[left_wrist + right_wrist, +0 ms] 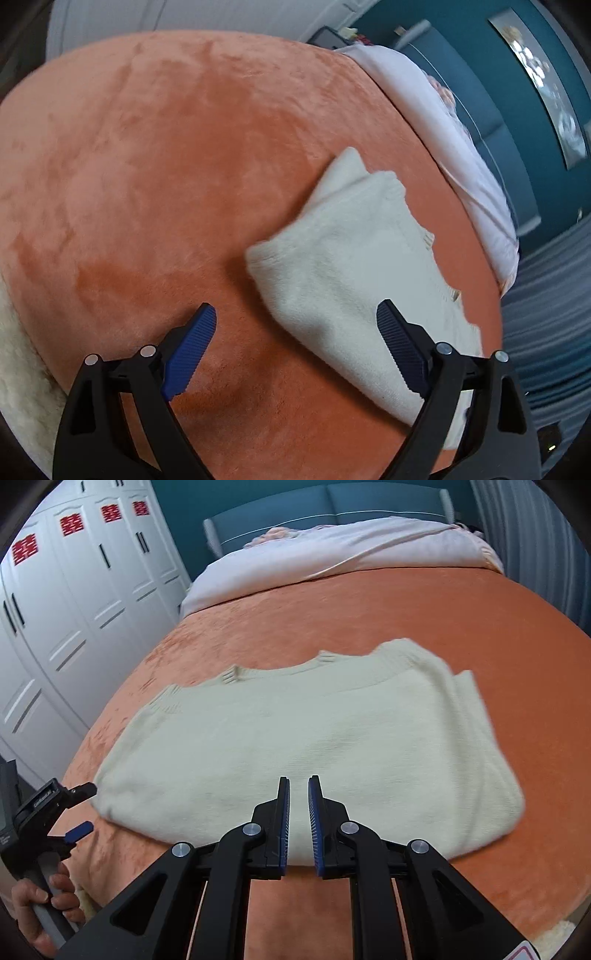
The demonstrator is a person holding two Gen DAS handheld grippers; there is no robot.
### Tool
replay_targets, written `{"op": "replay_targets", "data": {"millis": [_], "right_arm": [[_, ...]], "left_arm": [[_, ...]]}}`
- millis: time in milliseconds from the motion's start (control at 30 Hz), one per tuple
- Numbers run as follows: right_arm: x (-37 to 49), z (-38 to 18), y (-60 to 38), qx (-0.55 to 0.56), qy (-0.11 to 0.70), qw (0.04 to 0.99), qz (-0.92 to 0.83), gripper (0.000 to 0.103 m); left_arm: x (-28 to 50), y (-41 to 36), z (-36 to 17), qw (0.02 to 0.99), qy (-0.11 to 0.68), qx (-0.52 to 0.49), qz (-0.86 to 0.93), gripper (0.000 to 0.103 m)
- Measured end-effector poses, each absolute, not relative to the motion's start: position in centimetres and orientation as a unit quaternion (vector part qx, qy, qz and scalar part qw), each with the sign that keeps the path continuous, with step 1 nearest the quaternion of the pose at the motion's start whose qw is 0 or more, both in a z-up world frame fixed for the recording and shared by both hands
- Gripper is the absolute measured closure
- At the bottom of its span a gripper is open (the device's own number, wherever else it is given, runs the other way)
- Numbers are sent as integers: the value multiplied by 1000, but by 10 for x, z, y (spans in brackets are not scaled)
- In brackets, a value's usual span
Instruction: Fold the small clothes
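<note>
A cream knitted sweater (310, 738) lies folded into a flat rectangle on the orange bedspread (406, 605). In the left wrist view the sweater (354, 266) lies ahead and to the right. My left gripper (295, 317) is open wide and empty, its right finger over the sweater's near edge. It also shows in the right wrist view (79, 808) at the sweater's left end, held by a hand. My right gripper (299, 786) hovers above the sweater's near edge, its jaws nearly closed with a narrow gap and nothing between them.
White and pink bedding (332, 550) lies at the head of the bed before a teal headboard (332, 502). White wardrobes (74, 602) stand left of the bed. A grey curtain (535, 535) hangs at the right. A cream fluffy rug (18, 387) shows beside the bed.
</note>
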State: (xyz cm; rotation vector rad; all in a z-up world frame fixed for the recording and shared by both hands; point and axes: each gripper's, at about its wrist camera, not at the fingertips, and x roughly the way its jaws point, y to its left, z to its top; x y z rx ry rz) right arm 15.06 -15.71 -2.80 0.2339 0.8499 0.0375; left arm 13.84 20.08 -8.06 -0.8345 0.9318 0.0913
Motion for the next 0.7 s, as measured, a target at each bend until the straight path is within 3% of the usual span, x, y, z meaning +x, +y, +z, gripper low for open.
{"op": "replay_targets", "data": {"millis": [133,300,400,467,533,600,700], "right_arm": [[172,-63,-126,87,452,887,31,91],[171,-72,-127,104,444,889,31,91],[166,-75,-131,95,446,889,32,92],[165,-75,-131,91,446,890,31,91],[164,-76,-132,91,444,891,32,91],[162,-77,-134,94,441,892,35,91],[161,-76,-138,108,438,892,41,92]], "left_arm": [[134,218,-95,777,409,-477,43,13],[153,208,-94,788,403,-464,41,5],[165,204,-95,792,391,-466,54,6],[174,201,-93,798,390,-456,52,19],[183,199,-95,789,406,-460,32,54],[185,199,-87,787,407,-463,24,70],[191,174,-47,831,397,-389,-8,81]]}}
